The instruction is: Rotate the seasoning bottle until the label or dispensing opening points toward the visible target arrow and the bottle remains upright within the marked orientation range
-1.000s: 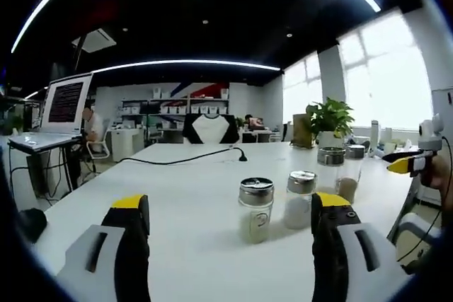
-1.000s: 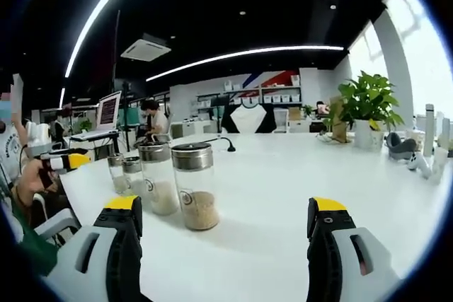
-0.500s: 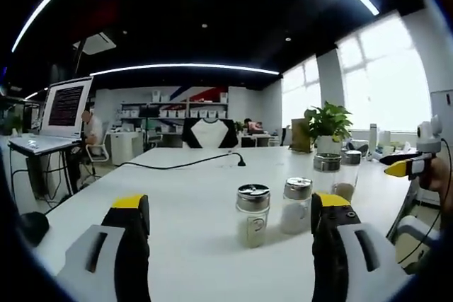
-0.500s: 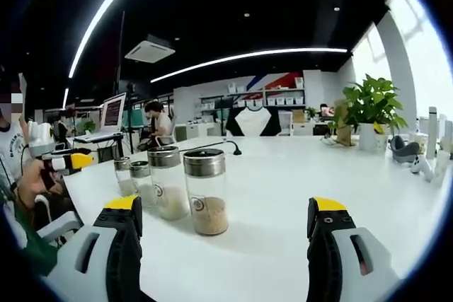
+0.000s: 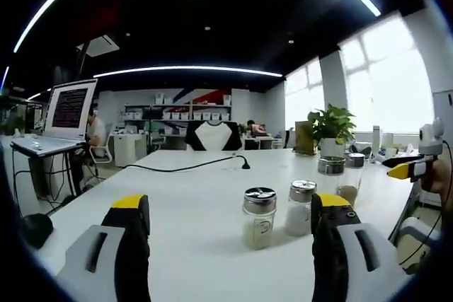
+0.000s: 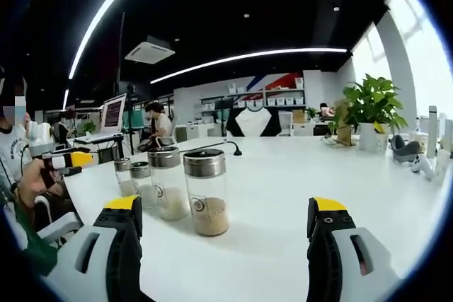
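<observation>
Several glass seasoning bottles with metal lids stand upright in a row on the white table [image 5: 184, 203]. In the left gripper view the nearest bottle [image 5: 258, 218] stands ahead between the jaws, with another bottle [image 5: 300, 207] beside it and two taller ones [image 5: 330, 173] behind. My left gripper [image 5: 230, 221] is open and empty. In the right gripper view a tall bottle [image 6: 206, 191] with brownish grains is closest, slightly left of centre, and the others [image 6: 166, 182] trail off to the left. My right gripper [image 6: 223, 221] is open and empty, short of the bottle. The other gripper [image 6: 65, 161] shows at far left.
A black cable [image 5: 185, 167] runs across the table's far part. A potted plant [image 6: 368, 107] and small white items [image 6: 421, 163] stand at the right by the windows. A laptop on a stand [image 5: 60, 114] and a seated person are at the left.
Both views have drifted slightly; in the right gripper view the tall bottle sits a little more toward centre than one second ago. The bottles themselves have not moved. Both grippers stay open.
</observation>
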Demonstrator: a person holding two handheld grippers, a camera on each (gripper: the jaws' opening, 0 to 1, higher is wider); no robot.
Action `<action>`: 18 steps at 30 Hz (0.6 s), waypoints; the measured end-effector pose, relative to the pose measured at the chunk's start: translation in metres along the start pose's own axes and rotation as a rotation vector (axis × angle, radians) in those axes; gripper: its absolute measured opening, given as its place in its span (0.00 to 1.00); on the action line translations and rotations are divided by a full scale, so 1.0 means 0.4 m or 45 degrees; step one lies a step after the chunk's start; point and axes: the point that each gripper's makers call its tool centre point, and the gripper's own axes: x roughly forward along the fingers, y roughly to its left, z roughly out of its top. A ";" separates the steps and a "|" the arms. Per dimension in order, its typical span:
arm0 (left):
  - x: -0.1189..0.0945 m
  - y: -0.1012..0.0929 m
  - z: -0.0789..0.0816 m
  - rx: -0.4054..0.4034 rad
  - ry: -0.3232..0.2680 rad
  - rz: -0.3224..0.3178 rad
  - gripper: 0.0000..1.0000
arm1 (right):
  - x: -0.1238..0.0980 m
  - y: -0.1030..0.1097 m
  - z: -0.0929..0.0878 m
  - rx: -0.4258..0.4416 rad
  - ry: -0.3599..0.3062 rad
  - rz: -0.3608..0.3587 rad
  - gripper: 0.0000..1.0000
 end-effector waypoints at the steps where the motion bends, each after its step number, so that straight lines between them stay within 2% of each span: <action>1: 0.000 0.001 0.000 0.000 -0.001 0.001 1.00 | 0.000 -0.002 0.000 0.000 0.000 0.000 1.00; 18: 0.006 -0.005 -0.005 -0.004 -0.001 -0.008 1.00 | 0.000 -0.010 -0.002 0.004 -0.004 -0.004 1.00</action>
